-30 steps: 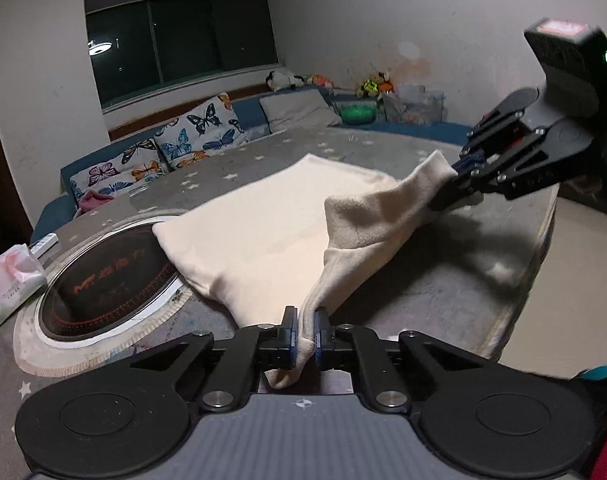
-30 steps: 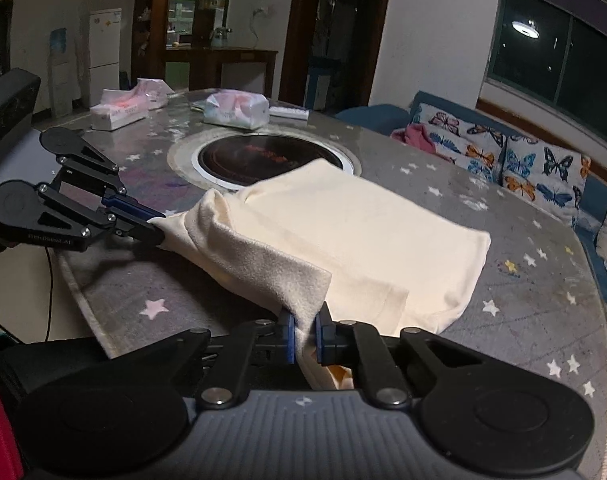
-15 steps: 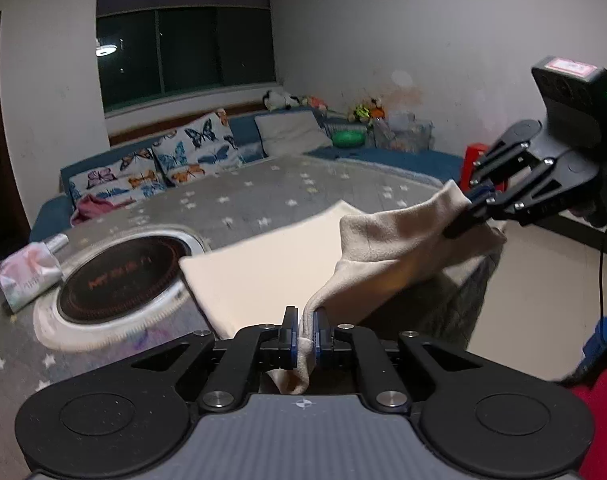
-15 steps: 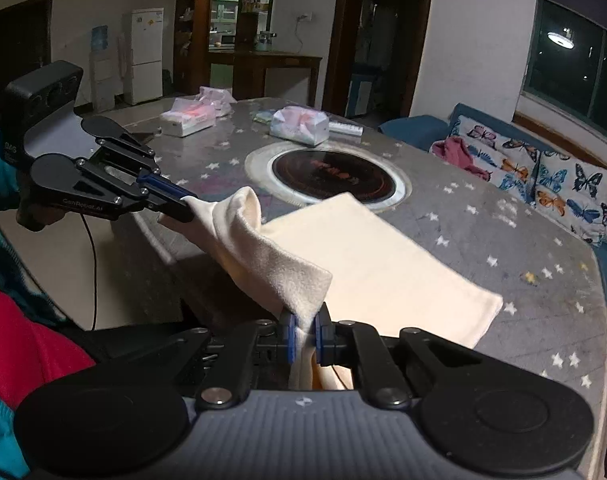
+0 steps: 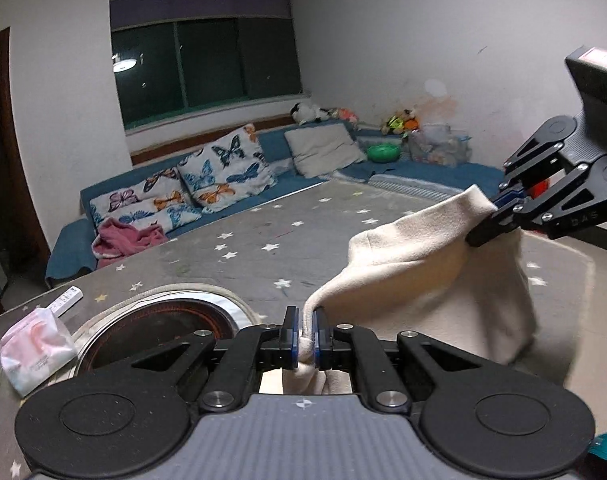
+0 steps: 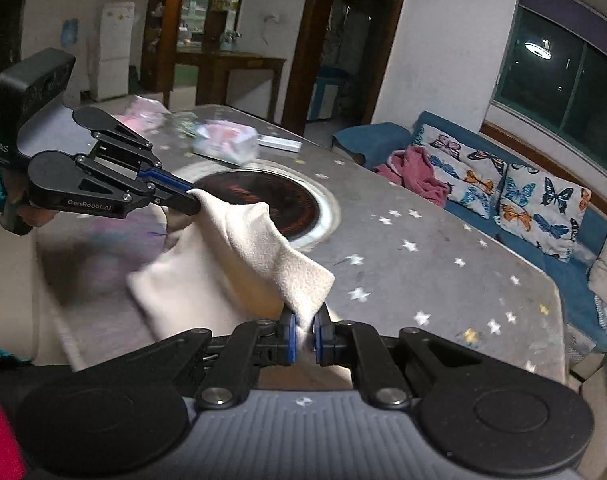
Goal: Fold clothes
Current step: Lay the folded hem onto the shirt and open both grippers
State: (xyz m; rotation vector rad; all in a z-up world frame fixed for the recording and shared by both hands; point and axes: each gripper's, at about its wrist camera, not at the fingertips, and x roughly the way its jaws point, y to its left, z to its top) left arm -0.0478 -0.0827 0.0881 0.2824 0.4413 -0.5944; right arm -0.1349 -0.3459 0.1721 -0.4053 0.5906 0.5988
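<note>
Star-patterned table (image 5: 263,240) lies below. Left gripper (image 5: 303,334) and right gripper (image 6: 303,334) each pinch one corner of the cream garment (image 5: 431,280), lifted off the table's near edge.

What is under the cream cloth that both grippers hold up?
The cream cloth hangs from both grippers at the edge of the starry table. What lies beneath its hanging part is hidden.

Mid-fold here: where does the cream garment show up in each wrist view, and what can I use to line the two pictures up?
Left wrist: the cream garment hangs right of centre, strung from the left gripper up to the right gripper.
Right wrist: the garment sits left of centre, between the right gripper and the left gripper.
Shared landmark: the round black cooktop set in the table.
</note>
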